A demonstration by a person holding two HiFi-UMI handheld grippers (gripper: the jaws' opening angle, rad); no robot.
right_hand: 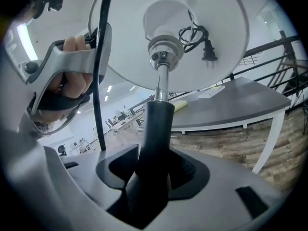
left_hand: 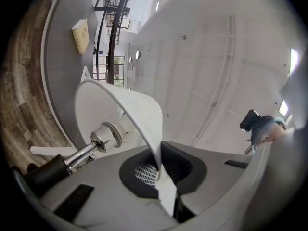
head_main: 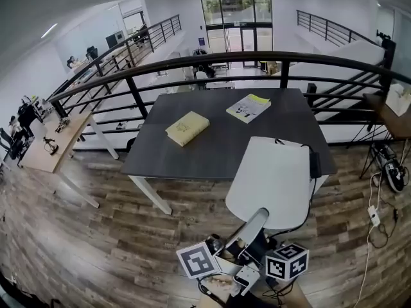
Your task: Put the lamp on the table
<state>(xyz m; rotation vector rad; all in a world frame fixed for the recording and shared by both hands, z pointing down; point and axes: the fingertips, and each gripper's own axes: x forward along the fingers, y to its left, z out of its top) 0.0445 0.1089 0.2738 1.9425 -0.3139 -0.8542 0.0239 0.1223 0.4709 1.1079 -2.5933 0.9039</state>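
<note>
Ahead, dark table point(head_main: 257, 133) with 2 probable books point(head_main: 187, 128), black railing point(head_main: 192, 59) behind, wood floor point(head_main: 77, 236).

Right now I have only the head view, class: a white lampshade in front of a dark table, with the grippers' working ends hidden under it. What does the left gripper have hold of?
Observer: The left gripper is shut on the thin rim of the lampshade.
Operator: And the right one?
Observer: The right gripper is clamped round the lamp's black pole.
Operator: Is anything loose that I should watch?
Observer: A plug with its coiled cord shows against the underside of the lampshade.
</note>
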